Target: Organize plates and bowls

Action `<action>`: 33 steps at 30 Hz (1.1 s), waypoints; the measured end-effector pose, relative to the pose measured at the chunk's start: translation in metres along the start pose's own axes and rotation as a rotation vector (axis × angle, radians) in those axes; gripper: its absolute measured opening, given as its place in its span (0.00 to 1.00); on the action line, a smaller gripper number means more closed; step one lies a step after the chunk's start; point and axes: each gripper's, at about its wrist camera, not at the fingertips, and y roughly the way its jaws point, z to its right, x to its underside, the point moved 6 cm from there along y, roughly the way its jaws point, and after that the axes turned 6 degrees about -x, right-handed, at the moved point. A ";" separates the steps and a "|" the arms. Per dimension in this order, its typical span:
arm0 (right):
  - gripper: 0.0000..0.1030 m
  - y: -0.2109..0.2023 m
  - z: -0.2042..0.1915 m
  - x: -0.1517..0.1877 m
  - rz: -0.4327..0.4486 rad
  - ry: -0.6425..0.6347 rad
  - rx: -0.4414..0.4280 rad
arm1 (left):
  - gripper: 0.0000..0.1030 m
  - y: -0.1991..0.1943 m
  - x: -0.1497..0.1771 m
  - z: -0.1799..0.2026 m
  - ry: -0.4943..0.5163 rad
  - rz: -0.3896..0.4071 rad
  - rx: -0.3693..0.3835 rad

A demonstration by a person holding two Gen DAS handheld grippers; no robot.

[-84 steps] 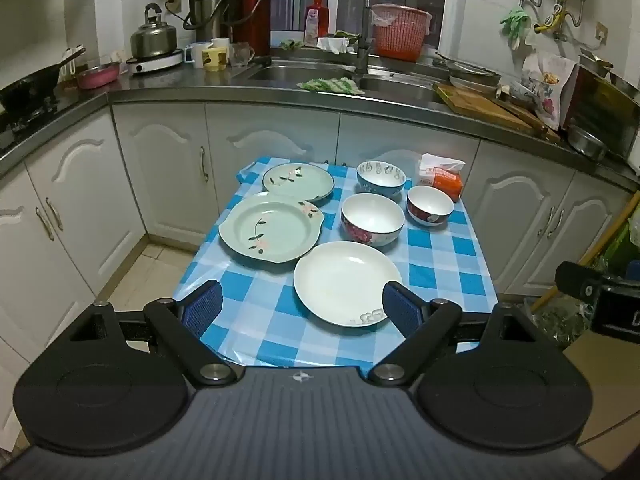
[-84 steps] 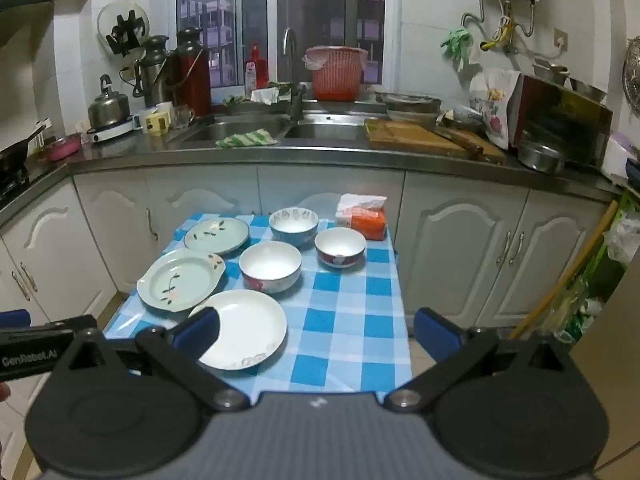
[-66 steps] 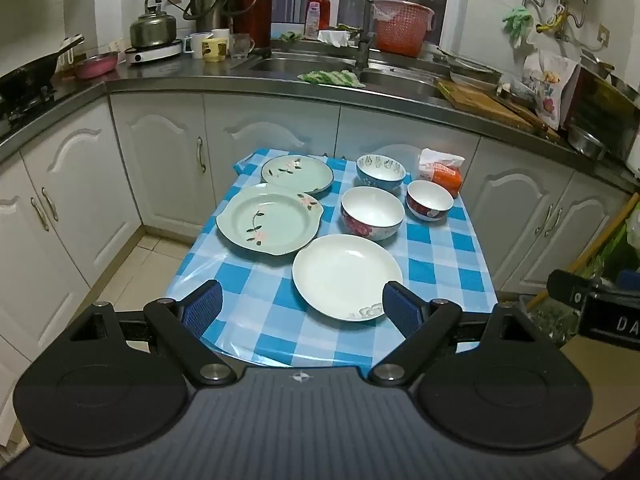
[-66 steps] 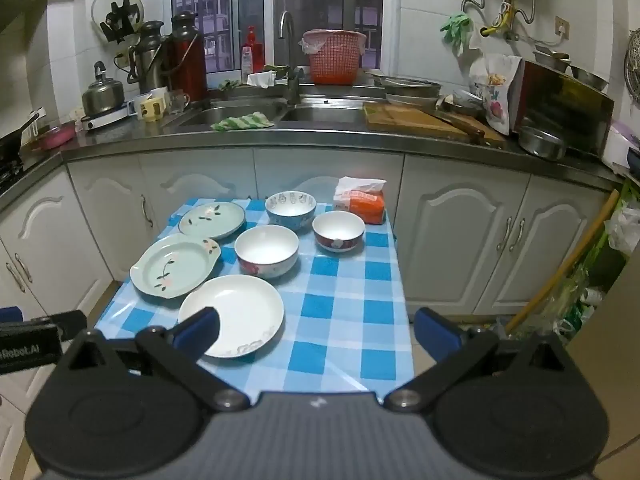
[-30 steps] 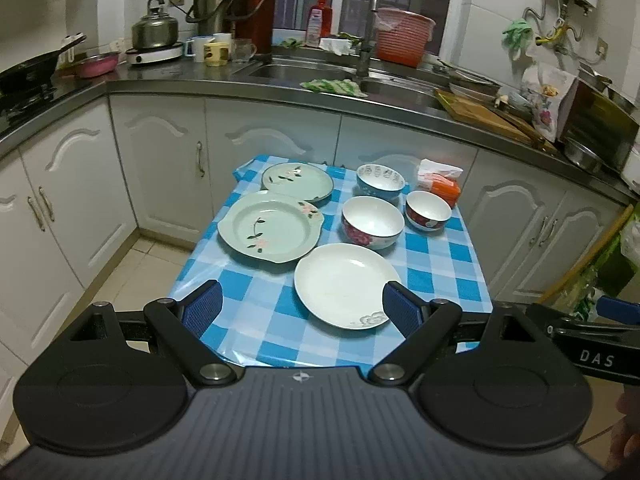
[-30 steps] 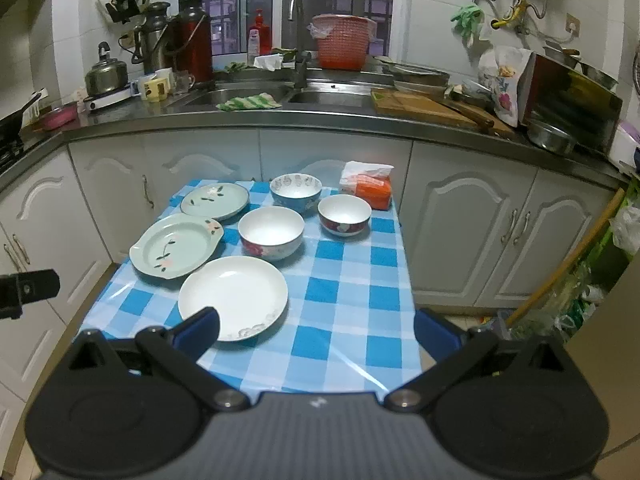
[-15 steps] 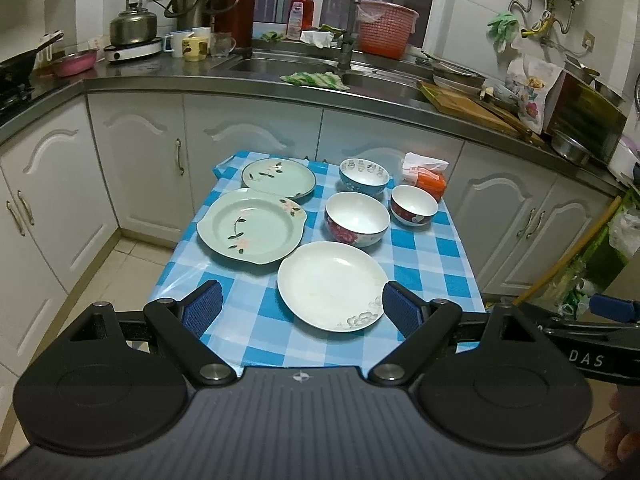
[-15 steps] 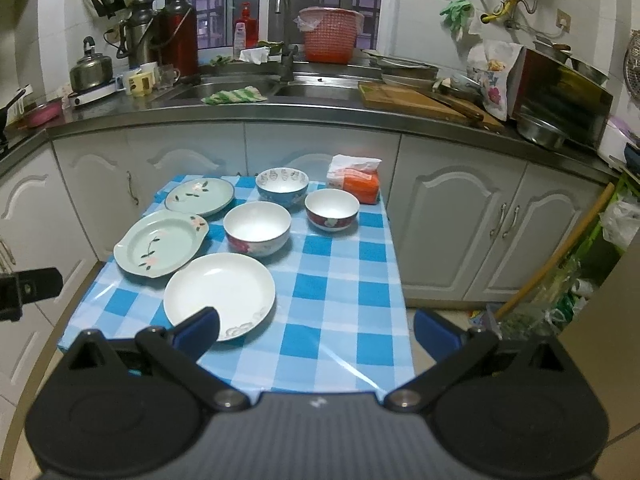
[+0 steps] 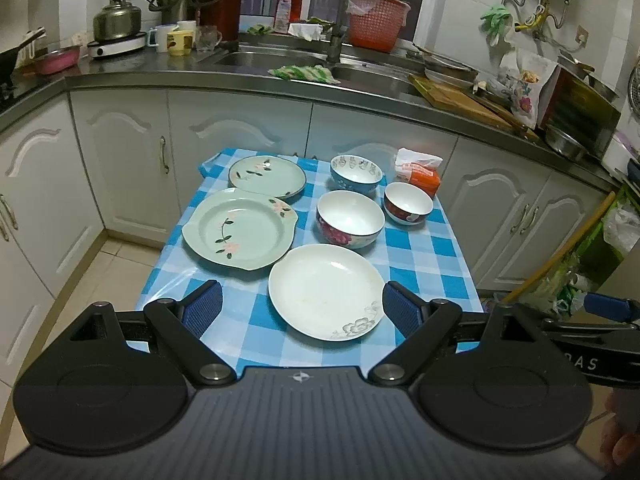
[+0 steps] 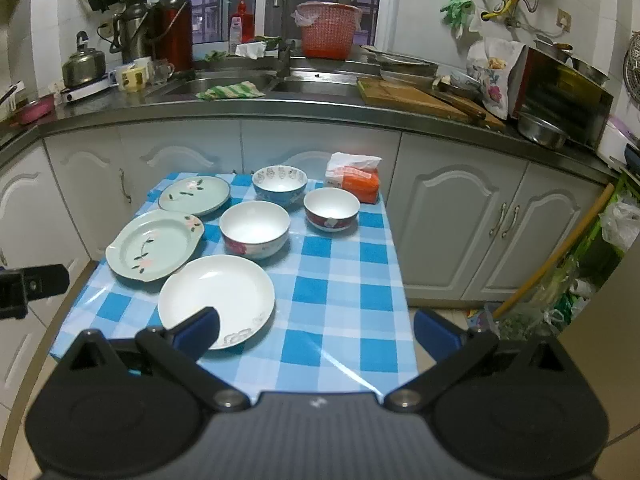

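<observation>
Both tools are held above the near edge of a small table [image 9: 436, 248] covered with a blue-and-white checked cloth. The left gripper [image 9: 302, 306] is seen with its jaws spread wide and nothing between them; the right gripper [image 10: 316, 330] is likewise wide apart and empty. Nearest on the cloth, a white plate [image 9: 326, 292] with a grey floral motif is set. Behind it to the left, a pale green plate with handles [image 9: 240, 232] is laid, and just beyond the white plate a white bowl with red flowers [image 9: 350, 218] is placed. To the right of that bowl, a smaller red-sided bowl [image 9: 408, 203] stands apart. At the far left of the table a round green plate [image 9: 267, 178] is found, with a blue patterned bowl [image 9: 356, 172] at far centre. An orange tissue pack [image 9: 420, 172] is noted at the far right corner. Beyond the table, white cabinets [image 9: 248, 128] and a steel counter with sink [image 9: 256, 58] are recorded, with a red basket [image 9: 378, 26] behind it.
</observation>
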 end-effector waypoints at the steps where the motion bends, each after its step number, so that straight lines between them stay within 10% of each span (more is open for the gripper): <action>1: 1.00 0.001 0.001 0.000 -0.002 0.002 0.003 | 1.00 0.002 0.000 0.001 0.001 -0.004 0.003; 33: 1.00 0.045 -0.009 -0.020 -0.003 0.032 0.011 | 1.00 0.058 -0.016 -0.021 -0.012 -0.069 0.036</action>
